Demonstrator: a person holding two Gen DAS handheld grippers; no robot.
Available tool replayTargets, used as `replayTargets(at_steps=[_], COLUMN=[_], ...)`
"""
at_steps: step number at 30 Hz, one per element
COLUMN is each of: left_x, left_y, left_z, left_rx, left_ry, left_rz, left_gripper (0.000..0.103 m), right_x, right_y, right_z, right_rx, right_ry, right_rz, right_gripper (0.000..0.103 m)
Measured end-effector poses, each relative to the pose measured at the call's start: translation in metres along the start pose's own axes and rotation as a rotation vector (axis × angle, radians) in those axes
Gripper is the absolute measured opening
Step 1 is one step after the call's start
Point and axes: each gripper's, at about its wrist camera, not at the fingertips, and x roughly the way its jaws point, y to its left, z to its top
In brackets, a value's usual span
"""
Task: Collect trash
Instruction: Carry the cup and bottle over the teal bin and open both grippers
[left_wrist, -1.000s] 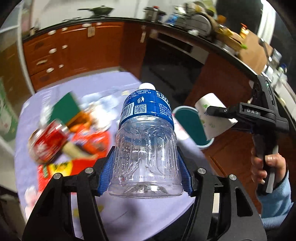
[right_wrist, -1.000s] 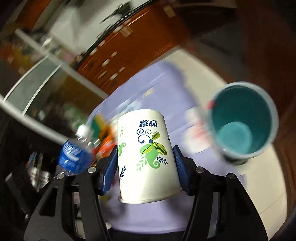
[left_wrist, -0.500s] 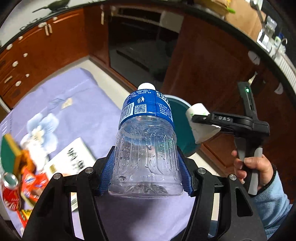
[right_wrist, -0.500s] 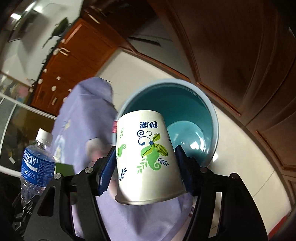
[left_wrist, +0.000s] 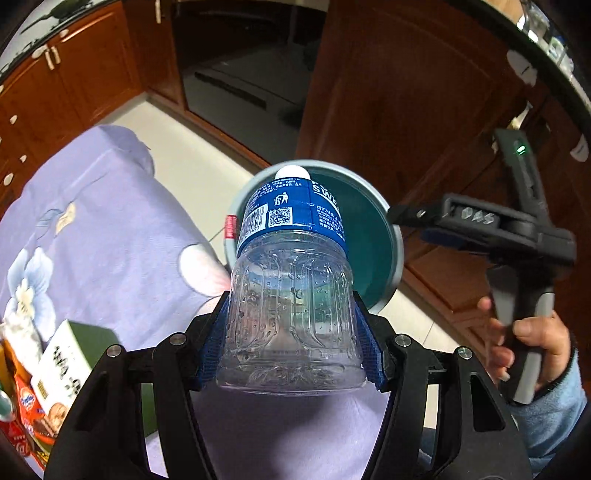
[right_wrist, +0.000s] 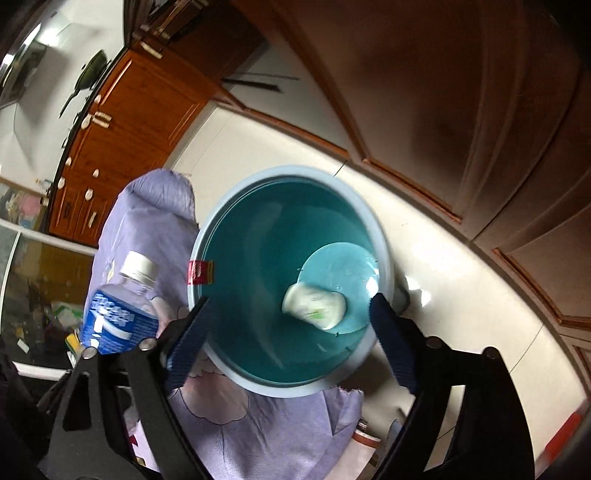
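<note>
**A:** How will the bottle (left_wrist: 291, 295) handle? It sits between the pads of the left gripper (left_wrist: 291, 347), clamped low on its clear ribbed body, cap pointing away toward the bin (left_wrist: 391, 236).

**B:** It looks empty apart from droplets inside, so probably light, and thin plastic gives under a squeeze. The ribbed lower part is likely the stiffest place to hold; the glossy blue label higher up would be more slippery.

**A:** And the right gripper (right_wrist: 288, 332)?

**B:** Its jaws have just been opening and now stand wide with nothing between them. The paper cup (right_wrist: 316, 304) lies on its side at the bottom of the bin, blurred, so whether it has settled is unclear.

**A:** What else can't be made out?

**B:** The bottle hides the near half of the bin in the left view. The box (left_wrist: 66, 365) and wrappers on the purple cloth (left_wrist: 110, 229) are cut off at the edge.
</note>
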Motion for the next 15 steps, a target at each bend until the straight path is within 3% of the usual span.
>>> replayTargets(at_steps=[7, 9, 15], left_x=[0.028, 0.026, 0.012], left_y=[0.001, 0.007, 0.008], left_z=[0.018, 0.020, 0.012], left_rx=[-0.021, -0.031, -0.068], left_ry=[0.037, 0.031, 0.008], left_rz=[0.003, 0.005, 0.009], left_gripper=[0.067, 0.074, 0.075], right_x=[-0.015, -0.017, -0.015], right_y=[-0.005, -0.004, 0.003], right_z=[0.004, 0.005, 0.004], right_rx=[0.019, 0.020, 0.009], right_ry=[-0.020, -0.024, -0.021], right_rz=[-0.010, -0.012, -0.025], right_gripper=[0.086, 0.088, 0.088])
